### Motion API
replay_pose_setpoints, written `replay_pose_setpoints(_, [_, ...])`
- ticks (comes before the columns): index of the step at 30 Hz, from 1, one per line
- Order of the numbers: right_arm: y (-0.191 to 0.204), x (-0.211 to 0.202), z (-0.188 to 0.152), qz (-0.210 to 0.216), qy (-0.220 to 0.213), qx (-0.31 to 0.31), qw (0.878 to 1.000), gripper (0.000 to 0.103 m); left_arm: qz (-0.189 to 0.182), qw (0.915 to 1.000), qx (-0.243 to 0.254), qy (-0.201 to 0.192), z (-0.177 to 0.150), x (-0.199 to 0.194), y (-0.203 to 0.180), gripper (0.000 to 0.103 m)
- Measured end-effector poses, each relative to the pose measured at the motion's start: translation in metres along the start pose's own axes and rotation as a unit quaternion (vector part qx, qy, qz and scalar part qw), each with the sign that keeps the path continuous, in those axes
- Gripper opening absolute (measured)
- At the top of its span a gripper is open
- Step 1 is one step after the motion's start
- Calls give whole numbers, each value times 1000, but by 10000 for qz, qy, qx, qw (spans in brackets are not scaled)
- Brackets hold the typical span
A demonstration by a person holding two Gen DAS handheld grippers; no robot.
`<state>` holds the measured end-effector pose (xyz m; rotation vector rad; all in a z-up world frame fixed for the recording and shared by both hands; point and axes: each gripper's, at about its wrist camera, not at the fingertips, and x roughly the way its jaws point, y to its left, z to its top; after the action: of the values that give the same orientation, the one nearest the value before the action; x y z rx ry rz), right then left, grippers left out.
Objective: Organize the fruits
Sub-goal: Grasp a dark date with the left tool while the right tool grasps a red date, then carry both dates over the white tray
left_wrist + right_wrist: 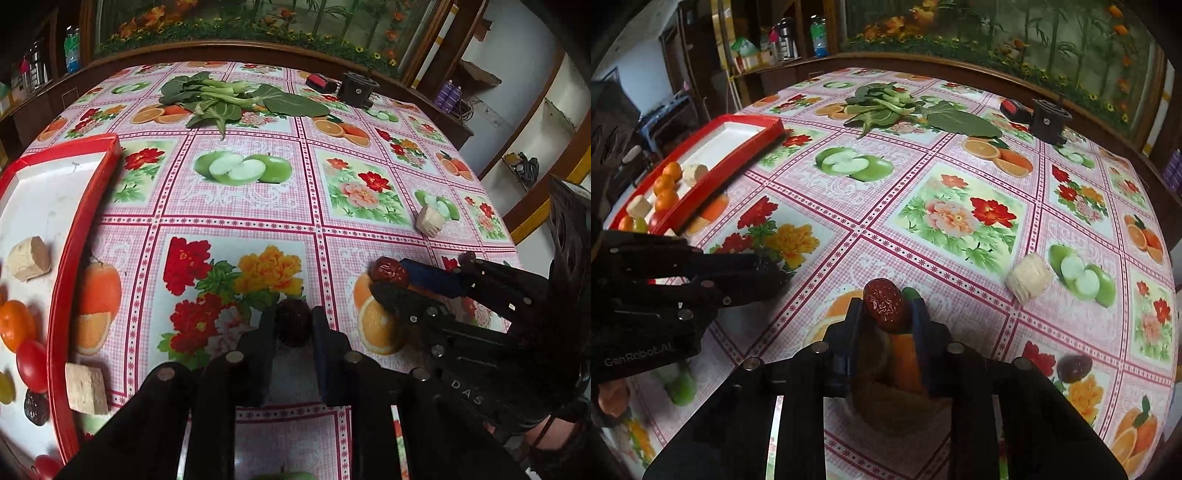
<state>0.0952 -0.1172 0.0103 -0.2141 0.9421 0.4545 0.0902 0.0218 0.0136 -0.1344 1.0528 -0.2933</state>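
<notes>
My left gripper (293, 325) is shut on a dark dried date (293, 323), held just above the tablecloth. My right gripper (886, 310) is shut on a red jujube (884, 308); it also shows in the left wrist view (389, 277) with the jujube (388, 271) at its tip. The left gripper shows in the right wrist view (772, 275) at the left. A red-rimmed white tray (59, 295) at the left holds oranges (14, 325), a cherry tomato (32, 365), a dark date (36, 408) and a pale chunk (29, 258). The tray also shows in the right wrist view (713, 177).
A pale sugarcane chunk (430, 219) lies on the right of the table, also in the right wrist view (1028, 282). Another chunk (86, 387) lies by the tray's edge. Leafy greens (236, 98) and a black cup (356, 88) sit at the far side. A dark plum (1073, 367) lies right.
</notes>
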Motion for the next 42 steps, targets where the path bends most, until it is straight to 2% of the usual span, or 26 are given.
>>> replay_pose_setpoints(10, [3,-20,-3,85,-1,484,9988,25,-193,9997,78,-109,-11,-24,9,22])
replay_pose_setpoints(18, [28,-22,6,79,20,488,9988,25,-276,9993,81,-242,-13,-44,27,22])
replay_pose_setpoints(29, [85,-11,52,403,-124,297,9987,25,-143,9985,-208,-481,-6,-78,92,22])
replay_pose_setpoints(34, [94,-1,62,340,-93,299,9989,26,25,9985,-216,-501,-5,-92,119,22])
replay_pose_setpoints(37, [85,4,53,288,66,355,9989,39,-24,9985,-161,-524,-9,-100,125,22])
replay_pose_setpoints(42, [76,9,32,311,287,298,9987,40,-244,9983,-25,-526,-16,-105,116,22])
